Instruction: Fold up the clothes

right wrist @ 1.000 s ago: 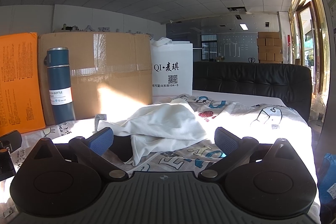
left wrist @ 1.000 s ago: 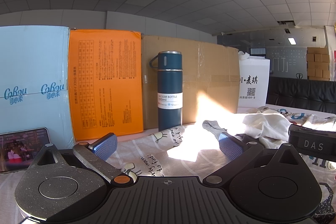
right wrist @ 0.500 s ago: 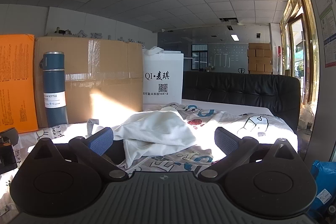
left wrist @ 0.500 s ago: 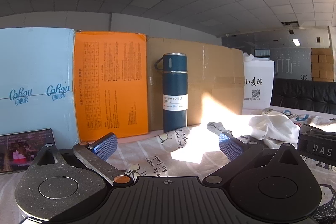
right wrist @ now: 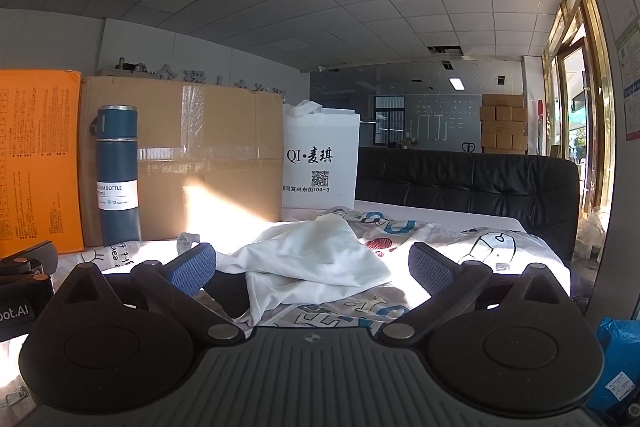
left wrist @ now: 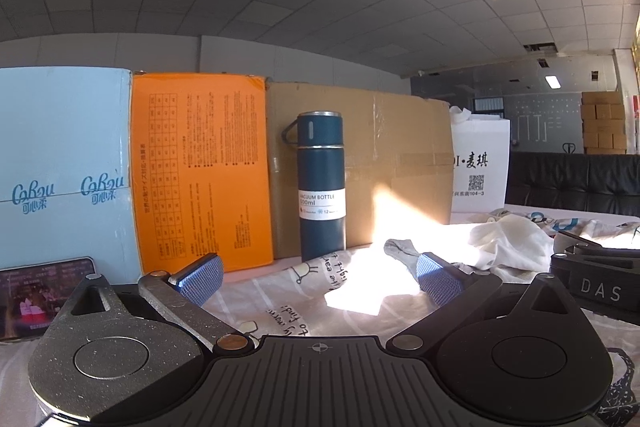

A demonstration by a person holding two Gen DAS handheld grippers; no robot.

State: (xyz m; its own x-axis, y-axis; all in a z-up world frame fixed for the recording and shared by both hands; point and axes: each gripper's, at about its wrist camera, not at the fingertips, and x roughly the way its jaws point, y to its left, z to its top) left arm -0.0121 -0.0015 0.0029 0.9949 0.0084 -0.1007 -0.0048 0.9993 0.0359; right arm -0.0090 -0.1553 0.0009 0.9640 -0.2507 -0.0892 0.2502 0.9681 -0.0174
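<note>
A crumpled white garment [right wrist: 316,259] lies on the cartoon-print tablecloth [right wrist: 492,247], straight ahead of my right gripper [right wrist: 308,267], which is open and empty just short of it. The same garment shows at the right in the left wrist view [left wrist: 508,243], with a grey cloth end [left wrist: 400,251] trailing left. My left gripper [left wrist: 320,277] is open and empty, over the sunlit cloth, to the left of the garment. The right gripper's body [left wrist: 596,283] shows at the right edge of the left wrist view.
A dark blue vacuum bottle [left wrist: 322,187] stands against a cardboard box [left wrist: 384,163]. An orange box [left wrist: 200,175], a light blue box [left wrist: 64,167] and a white bag [right wrist: 320,159] line the back. A phone [left wrist: 40,299] lies at the left. A black sofa [right wrist: 472,187] stands behind the table.
Both grippers have drawn back and risen slightly; the garment and bottle look a little farther and lower. Both stay open and empty. The garment has not moved.
</note>
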